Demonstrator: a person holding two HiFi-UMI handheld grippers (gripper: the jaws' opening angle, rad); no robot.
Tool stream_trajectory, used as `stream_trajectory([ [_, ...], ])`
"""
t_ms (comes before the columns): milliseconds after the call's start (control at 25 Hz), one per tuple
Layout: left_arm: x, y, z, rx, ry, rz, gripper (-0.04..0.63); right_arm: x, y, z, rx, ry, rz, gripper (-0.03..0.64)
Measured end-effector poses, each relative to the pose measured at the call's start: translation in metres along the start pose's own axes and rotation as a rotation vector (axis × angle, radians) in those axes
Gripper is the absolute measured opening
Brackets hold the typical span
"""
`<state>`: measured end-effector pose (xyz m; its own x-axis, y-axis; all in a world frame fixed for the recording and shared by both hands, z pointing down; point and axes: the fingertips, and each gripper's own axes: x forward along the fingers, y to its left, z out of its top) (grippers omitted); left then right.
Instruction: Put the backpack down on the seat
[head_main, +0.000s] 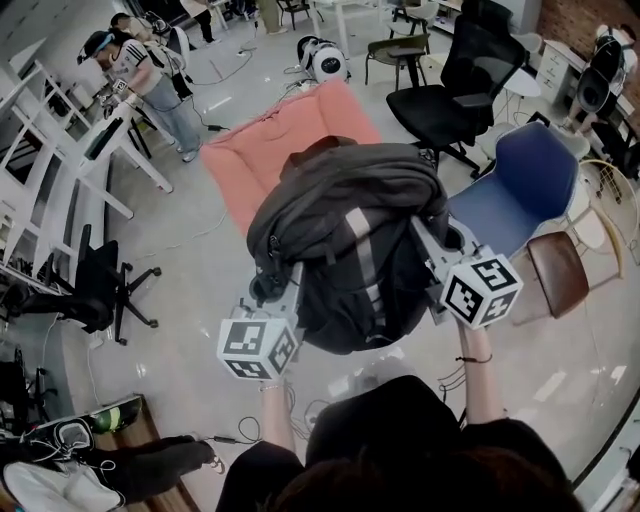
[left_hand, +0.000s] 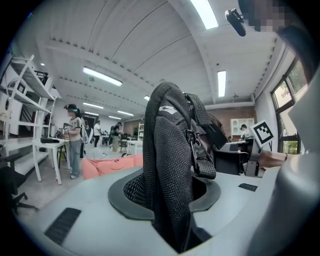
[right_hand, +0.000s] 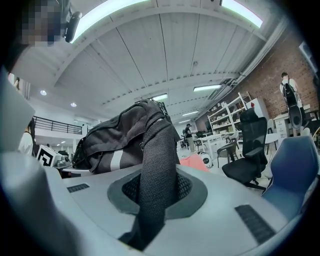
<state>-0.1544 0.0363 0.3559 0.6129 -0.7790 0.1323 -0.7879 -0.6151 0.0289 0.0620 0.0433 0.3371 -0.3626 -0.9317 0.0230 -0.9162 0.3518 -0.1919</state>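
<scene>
A dark grey backpack (head_main: 350, 250) with a pale stripe hangs in the air between my two grippers, over the floor. Beyond it and partly hidden by it lies a pink padded seat (head_main: 265, 150). My left gripper (head_main: 272, 285) is shut on a black mesh shoulder strap (left_hand: 167, 185), which runs up between its jaws with a buckle beside it. On the bag's other side, my right gripper (head_main: 432, 248) is shut on the other mesh strap (right_hand: 155, 180). The bag's body (right_hand: 112, 142) bulges to the left in the right gripper view.
A blue shell chair (head_main: 525, 185) stands right of the backpack, with a brown stool (head_main: 560, 272) beside it and a black office chair (head_main: 465, 85) behind. White racks (head_main: 60, 150) line the left, where a person (head_main: 150, 85) stands. A black chair base (head_main: 110, 290) and bags (head_main: 60, 460) lie at lower left.
</scene>
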Motion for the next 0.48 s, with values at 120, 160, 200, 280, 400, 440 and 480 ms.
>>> stream_trajectory([
  [120, 0.021, 0.006, -0.001, -0.013, 0.012, 0.001, 0.149, 0.016, -0.015, 0.000, 0.005, 0.015, -0.009, 0.057],
  [160, 0.028, 0.008, -0.002, -0.021, 0.019, 0.002, 0.149, 0.021, -0.020, -0.001, 0.008, 0.022, -0.012, 0.057],
  [200, 0.035, 0.010, -0.004, -0.028, 0.025, 0.005, 0.149, 0.027, -0.025, -0.002, 0.011, 0.030, -0.013, 0.057],
  [280, 0.046, 0.016, -0.006, -0.041, 0.037, 0.012, 0.149, 0.038, -0.033, -0.004, 0.017, 0.045, -0.012, 0.057],
  [400, 0.064, 0.022, -0.006, -0.050, 0.051, 0.022, 0.149, 0.054, -0.047, -0.005, 0.028, 0.064, -0.005, 0.057],
  [440, 0.072, 0.022, -0.006, -0.051, 0.055, 0.025, 0.149, 0.060, -0.053, -0.005, 0.031, 0.068, -0.002, 0.057],
  [480, 0.080, 0.023, -0.006, -0.052, 0.057, 0.029, 0.149, 0.065, -0.060, -0.004, 0.032, 0.072, 0.002, 0.057],
])
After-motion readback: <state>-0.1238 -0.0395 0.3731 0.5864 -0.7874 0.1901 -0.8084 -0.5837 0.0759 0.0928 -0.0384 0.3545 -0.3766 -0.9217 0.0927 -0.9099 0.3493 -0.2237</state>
